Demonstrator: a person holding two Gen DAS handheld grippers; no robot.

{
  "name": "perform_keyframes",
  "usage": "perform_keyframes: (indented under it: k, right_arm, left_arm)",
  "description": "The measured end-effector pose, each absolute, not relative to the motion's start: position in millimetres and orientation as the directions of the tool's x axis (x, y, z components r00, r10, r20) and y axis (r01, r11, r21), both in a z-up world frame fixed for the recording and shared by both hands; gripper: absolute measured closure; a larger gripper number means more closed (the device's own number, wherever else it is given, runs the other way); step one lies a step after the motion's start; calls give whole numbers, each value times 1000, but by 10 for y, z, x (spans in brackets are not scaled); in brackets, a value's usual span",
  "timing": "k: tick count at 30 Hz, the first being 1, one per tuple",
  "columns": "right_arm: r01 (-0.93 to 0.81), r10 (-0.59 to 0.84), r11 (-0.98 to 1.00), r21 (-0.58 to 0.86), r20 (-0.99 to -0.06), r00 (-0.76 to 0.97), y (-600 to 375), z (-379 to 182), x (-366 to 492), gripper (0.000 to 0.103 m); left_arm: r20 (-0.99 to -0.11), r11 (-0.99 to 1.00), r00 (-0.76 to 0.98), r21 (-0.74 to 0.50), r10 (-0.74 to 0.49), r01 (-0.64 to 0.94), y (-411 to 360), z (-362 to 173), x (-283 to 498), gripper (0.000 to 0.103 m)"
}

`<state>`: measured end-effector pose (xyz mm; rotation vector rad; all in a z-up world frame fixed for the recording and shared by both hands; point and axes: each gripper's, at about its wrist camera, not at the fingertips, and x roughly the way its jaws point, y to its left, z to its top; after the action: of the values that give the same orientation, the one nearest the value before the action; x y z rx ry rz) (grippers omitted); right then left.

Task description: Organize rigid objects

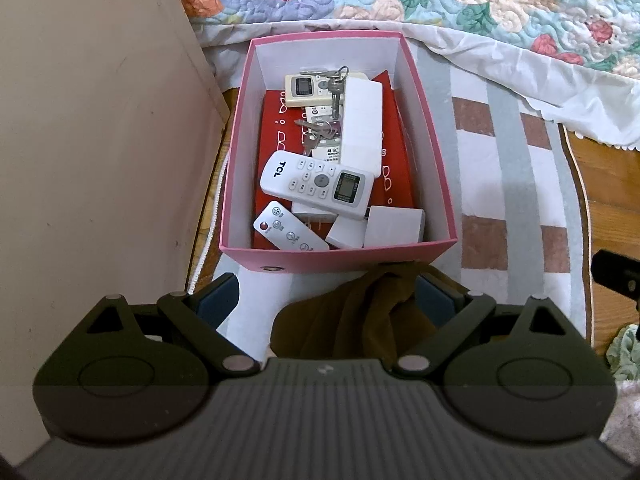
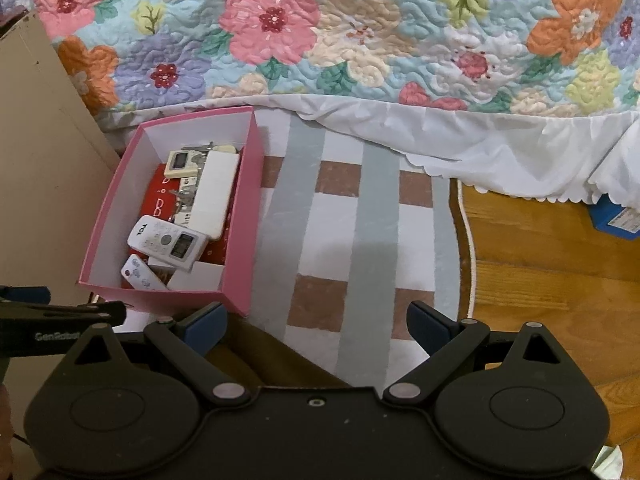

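A pink box (image 1: pixel 336 258) with white inner walls stands on the rug, just ahead of my left gripper (image 1: pixel 326 300). Inside it lie a white TCL remote (image 1: pixel 316 182), a small remote with a red button (image 1: pixel 288 232), a cream remote (image 1: pixel 304 90), keys (image 1: pixel 320 128), a long white box (image 1: pixel 362 120), small white boxes (image 1: pixel 394 226) and a red case (image 1: pixel 396 152). My left gripper is open, and a brown cloth (image 1: pixel 360 320) lies between its fingers. My right gripper (image 2: pixel 316 326) is open and empty over the rug, right of the pink box (image 2: pixel 240 216).
A checked grey, white and brown rug (image 2: pixel 340 220) covers the floor. The bed with a floral quilt (image 2: pixel 320 32) runs along the back. A beige cabinet (image 1: pixel 100 120) stands close on the box's left. Wooden floor (image 2: pixel 540 260) and a blue box (image 2: pixel 612 216) are on the right.
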<state>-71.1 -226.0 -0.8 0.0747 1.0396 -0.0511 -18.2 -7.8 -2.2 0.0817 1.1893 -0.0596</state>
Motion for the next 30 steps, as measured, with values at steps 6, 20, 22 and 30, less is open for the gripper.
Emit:
perform_keyframes:
  k: [6,20,22,30]
  right_arm:
    - [63,3,997,40,-864,503,-2221,-7,-716,5]
    - [69,-18,997,19,-863,506,-2242,17,-729,5]
    - [70,-18,997,20,-862,507,-2247,15,-724,5]
    - [67,-28,998,7,-862,506,-2228,13,-723,5]
  left_arm:
    - [-929,996,371,31,-3,85,-91,-21,-191,8]
    - [-928,994,371,60,22,92,-58,-21,-180,8]
    - [-927,994,373,61,22,94,-61,-26,-183,8]
    - [-917,991,395,100,56,93,-70,-29,-191,8]
